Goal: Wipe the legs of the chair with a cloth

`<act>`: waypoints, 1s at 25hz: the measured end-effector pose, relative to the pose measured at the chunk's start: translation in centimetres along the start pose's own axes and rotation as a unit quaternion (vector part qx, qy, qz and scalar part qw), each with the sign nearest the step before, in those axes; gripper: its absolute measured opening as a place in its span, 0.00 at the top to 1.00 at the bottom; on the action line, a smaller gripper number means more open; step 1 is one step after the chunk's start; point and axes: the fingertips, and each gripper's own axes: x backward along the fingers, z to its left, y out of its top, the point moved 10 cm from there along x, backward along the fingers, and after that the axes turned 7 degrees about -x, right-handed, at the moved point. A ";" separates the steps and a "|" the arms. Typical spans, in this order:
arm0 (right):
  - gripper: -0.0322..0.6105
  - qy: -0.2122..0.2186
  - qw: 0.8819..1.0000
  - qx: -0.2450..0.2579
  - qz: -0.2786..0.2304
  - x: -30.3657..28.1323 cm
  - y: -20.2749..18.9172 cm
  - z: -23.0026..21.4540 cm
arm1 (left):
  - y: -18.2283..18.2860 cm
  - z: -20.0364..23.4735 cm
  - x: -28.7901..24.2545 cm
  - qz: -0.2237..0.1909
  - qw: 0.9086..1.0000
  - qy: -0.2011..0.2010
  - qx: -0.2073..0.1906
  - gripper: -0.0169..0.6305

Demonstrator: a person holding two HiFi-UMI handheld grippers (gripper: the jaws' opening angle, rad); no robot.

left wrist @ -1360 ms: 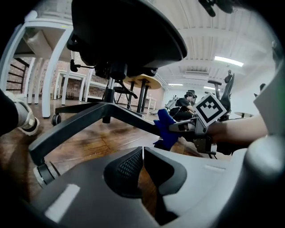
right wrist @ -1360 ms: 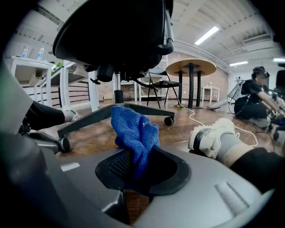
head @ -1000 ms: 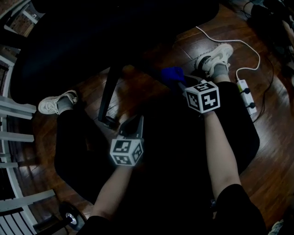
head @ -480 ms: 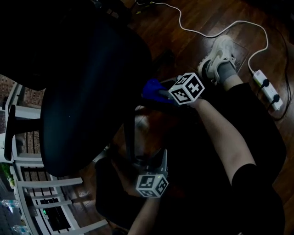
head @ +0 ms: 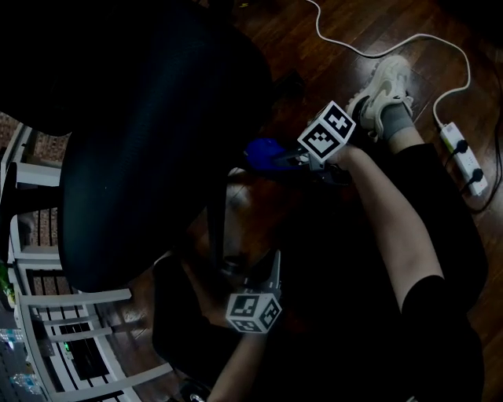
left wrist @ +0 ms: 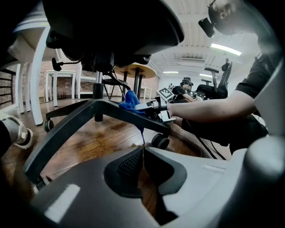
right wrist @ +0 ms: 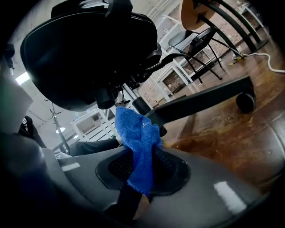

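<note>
Wood floor (head: 393, 23); bears chair (head: 157, 141), power strip (head: 464, 161), cable (head: 409, 47)

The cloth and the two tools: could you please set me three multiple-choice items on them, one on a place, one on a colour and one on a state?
1. Where is the cloth?
A. on the floor
B. in the right tool's jaws
C. on the seat

2. What colour is the cloth?
A. red
B. blue
C. white

3. How do the left tool's jaws stand?
A. wide apart
B. clamped on the cloth
C. together, empty

Key: 1 B, the right gripper view shows it pinched there; 2 B, it shows blue in every view; 3 C, the left gripper view shows them meeting with nothing between.
</note>
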 end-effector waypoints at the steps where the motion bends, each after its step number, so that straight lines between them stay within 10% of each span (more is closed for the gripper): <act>1: 0.78 -0.001 1.000 -0.004 0.005 0.4 -0.4 0.1 | 0.0 -0.2 -0.2 -0.003 1.000 -0.004 -0.001 0.95; 14: 0.78 -0.034 0.995 -0.080 0.041 6.1 -5.5 1.2 | 0.0 -2.8 -1.0 -0.034 0.998 -0.049 -0.010 0.95; 25: 0.78 -0.150 0.987 -0.045 0.037 10.7 -9.9 4.9 | -0.8 1.9 2.2 -0.058 0.997 0.041 0.007 0.95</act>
